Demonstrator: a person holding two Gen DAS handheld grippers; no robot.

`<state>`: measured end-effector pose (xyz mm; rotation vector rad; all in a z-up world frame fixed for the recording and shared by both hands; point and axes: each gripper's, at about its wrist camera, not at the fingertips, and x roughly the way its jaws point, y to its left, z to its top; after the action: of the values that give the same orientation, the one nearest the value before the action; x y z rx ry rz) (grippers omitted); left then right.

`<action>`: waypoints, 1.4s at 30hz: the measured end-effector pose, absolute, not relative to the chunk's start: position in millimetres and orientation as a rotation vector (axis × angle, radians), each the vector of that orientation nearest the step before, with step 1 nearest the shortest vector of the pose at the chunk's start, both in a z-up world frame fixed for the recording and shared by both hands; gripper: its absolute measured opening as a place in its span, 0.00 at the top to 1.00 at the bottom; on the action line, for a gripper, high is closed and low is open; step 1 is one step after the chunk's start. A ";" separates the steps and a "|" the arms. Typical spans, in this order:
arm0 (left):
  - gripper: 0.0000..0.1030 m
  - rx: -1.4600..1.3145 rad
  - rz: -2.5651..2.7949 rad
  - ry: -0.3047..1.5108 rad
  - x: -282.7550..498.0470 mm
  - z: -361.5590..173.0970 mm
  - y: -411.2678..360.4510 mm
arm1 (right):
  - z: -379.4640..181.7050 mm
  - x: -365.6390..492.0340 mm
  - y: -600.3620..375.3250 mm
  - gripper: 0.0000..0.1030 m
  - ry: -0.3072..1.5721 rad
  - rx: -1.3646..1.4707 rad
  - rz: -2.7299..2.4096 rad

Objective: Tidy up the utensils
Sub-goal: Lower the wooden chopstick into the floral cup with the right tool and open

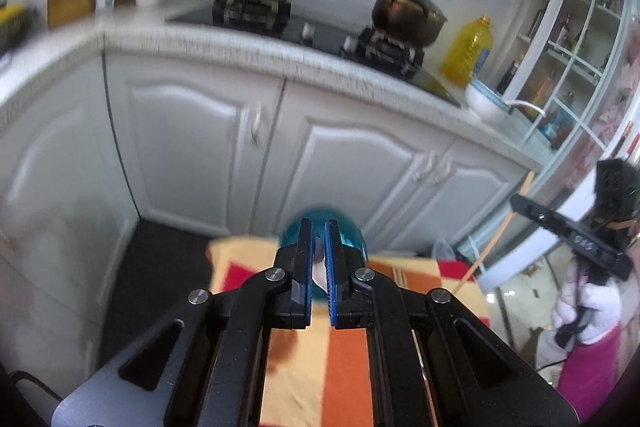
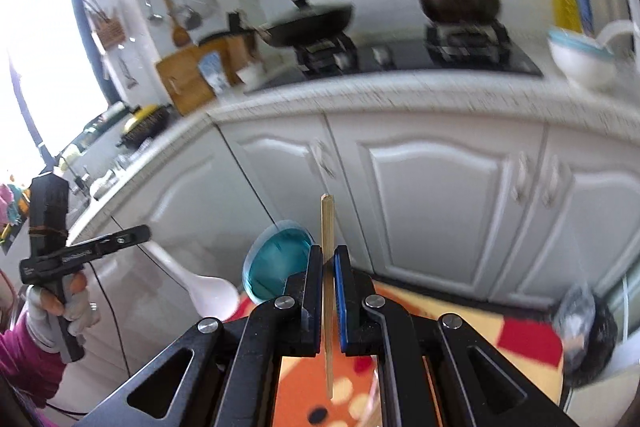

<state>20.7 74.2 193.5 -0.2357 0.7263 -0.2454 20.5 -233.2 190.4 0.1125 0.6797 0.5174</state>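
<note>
The right gripper (image 2: 329, 269) is clamped on a wooden chopstick (image 2: 327, 267); the left gripper (image 1: 319, 259) pinches a white spoon (image 2: 208, 289). Carry both steadily to the teal cup (image 2: 276, 265) near the bench's far edge, lowering them upright.

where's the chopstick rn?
Clamped upright in the right gripper, the chopstick sits beside the teal cup, in front of the white cabinets.

Black left gripper (image 1: 319, 259) and black right gripper (image 2: 329, 281), both with blue pads. A pale wooden chopstick (image 2: 328, 291). A white spoon (image 2: 200, 285). A teal bowl (image 2: 276, 263). A cloth (image 1: 344, 347) in orange, yellow and red blocks. White cabinets (image 1: 192, 139), a speckled white countertop (image 1: 248, 51), a yellow oil bottle (image 1: 468, 51).
</note>
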 end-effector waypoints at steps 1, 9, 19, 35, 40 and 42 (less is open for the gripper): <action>0.96 -0.221 -0.237 0.717 28.6 196.0 73.1 | 199.6 25.6 -226.7 0.95 0.662 0.106 0.525; 0.96 -0.051 -0.186 0.767 85.6 168.6 50.1 | 229.2 74.9 -173.3 0.95 0.605 0.056 0.549; 0.96 0.046 -0.170 0.829 116.2 116.8 25.0 | 188.3 127.7 -129.8 0.95 0.640 0.014 0.536; 0.96 -0.028 -0.145 0.907 122.4 75.9 25.0 | 90.4 164.3 -120.9 0.93 0.874 0.050 0.533; 0.95 -0.031 -0.138 0.908 118.0 75.3 24.9 | 87.5 159.4 -124.8 0.61 0.889 0.062 0.522; 0.94 -0.033 -0.137 0.906 114.9 77.1 25.5 | 87.6 155.8 -126.8 0.61 0.894 0.058 0.514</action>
<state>114.9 25.5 77.1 -0.0332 0.9058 -0.1370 155.8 -126.8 87.6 0.0577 0.8936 0.5136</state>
